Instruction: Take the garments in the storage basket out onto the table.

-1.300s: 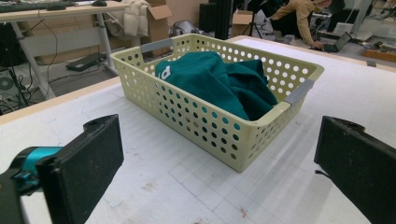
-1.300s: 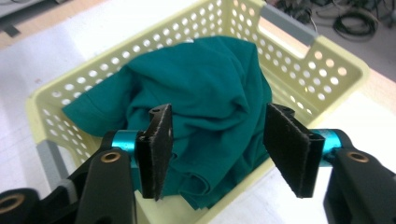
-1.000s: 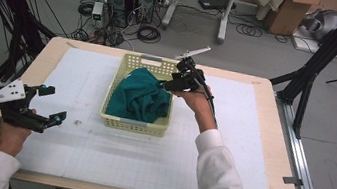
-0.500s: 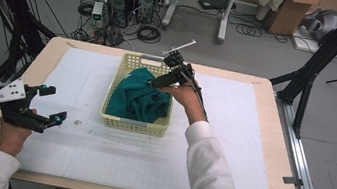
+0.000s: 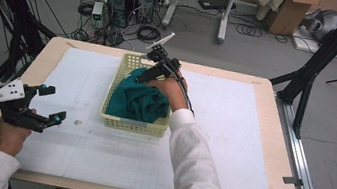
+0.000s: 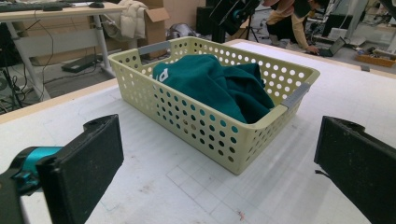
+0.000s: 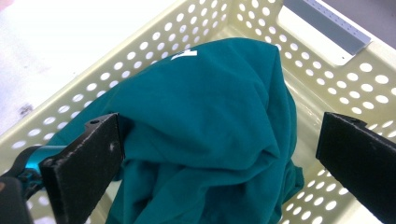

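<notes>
Big white-topped table (image 5: 229, 149), and sitting toward its far side, the pale yellow perforated basket (image 5: 127, 121). Heaped inside that basket is the teal garment (image 5: 137, 102), crumpled, a small white mark showing near one edge, its bulk rising about level with the rim.

Over it now, the right gripper (image 5: 145, 77) hangs at the basket's far end, tilted down into the cloth. From the right gripper view its jaws have just been opening and stand wide apart, the garment (image 7: 205, 116) bulging up between them, the left pad (image 7: 88, 158) brushing a fold but nothing pinched.

Off at the near left corner, the left gripper (image 5: 48, 104) rests low over the table, well apart from the basket, jaws spread and empty, looking across at the basket's side wall (image 6: 205, 130).

Here's the worry, I'd say: the cloth is a loose pile, so closing now could catch only a top fold and the rest would drag or slump back. Go too deep and a jaw could snag a hole in the wall or lift the light basket with it, since nothing holds the basket down.
</notes>
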A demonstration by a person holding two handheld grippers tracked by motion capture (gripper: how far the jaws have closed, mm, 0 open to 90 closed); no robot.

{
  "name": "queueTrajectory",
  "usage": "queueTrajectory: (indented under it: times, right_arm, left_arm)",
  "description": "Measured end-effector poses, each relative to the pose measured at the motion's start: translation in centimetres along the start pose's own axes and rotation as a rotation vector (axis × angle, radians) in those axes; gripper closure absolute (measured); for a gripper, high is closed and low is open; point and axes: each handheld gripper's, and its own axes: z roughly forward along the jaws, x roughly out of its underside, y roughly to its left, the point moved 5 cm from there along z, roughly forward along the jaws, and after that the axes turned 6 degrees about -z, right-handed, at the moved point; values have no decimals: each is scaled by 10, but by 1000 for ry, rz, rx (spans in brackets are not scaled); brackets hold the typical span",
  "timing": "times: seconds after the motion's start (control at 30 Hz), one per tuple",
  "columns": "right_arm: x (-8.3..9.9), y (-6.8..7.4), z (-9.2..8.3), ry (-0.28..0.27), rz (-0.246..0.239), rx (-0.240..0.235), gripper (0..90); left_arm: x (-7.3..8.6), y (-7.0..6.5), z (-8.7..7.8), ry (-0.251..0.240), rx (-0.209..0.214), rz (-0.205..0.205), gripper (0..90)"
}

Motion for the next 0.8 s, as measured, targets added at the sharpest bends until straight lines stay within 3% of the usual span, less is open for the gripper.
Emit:
queueTrajectory:
  times: [0.23,0.8]
  right_arm:
    - [-1,-4,14,29,23,40,1]
    - [2,-13,55,79,88,74,1]
  left_arm:
    - [0,0,0,-2,3,-3,17]
    - [-1,0,0,-8,13,-8,17]
